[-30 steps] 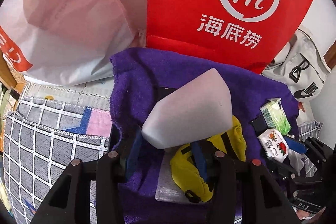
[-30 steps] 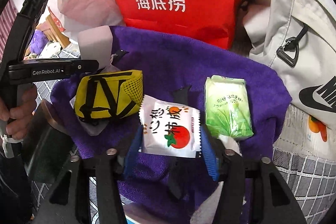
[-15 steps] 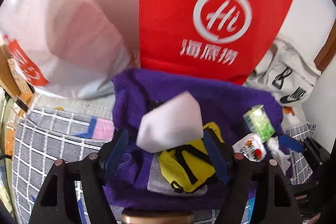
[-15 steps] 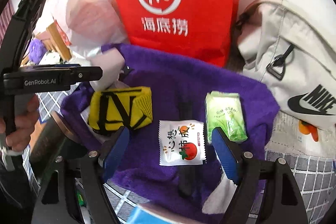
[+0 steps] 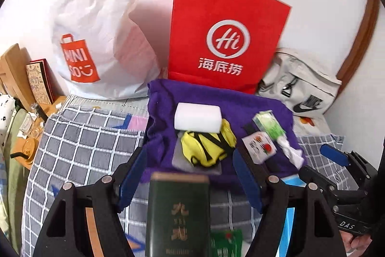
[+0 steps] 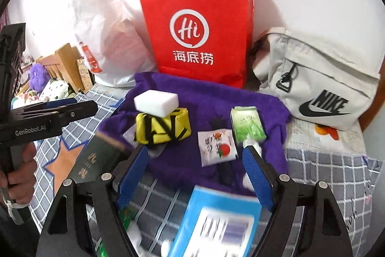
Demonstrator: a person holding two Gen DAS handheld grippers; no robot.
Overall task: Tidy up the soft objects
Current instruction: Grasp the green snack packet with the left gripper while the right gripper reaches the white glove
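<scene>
Soft things sit gathered on a purple towel [image 5: 211, 98] spread over the grey checked bedding [image 5: 79, 148], in the middle of both views. We see a white sponge block [image 5: 197, 117], rectangular with rounded corners and a matte face, resting on top of a folded yellow pouch [image 5: 207, 147] crossed by black straps. To the right of these lie a white tissue pack [image 6: 216, 147] printed with a red tomato and, just beside it, a green tissue pack [image 6: 247, 123]. Behind the towel, a red paper bag [image 5: 226, 40] stands upright against the wall, with a white plastic bag [image 5: 96, 35] at upper left and a pale grey backpack [image 6: 317, 81] at right. Our left gripper [image 5: 190, 180] has its blue pads spread wide, pinching nothing; a dark green box [image 5: 178, 213] lies low in the frame between its arms. Our right gripper [image 6: 195, 175] is likewise spread and empty, above a blurred blue packet [image 6: 216, 220] at the bottom.
</scene>
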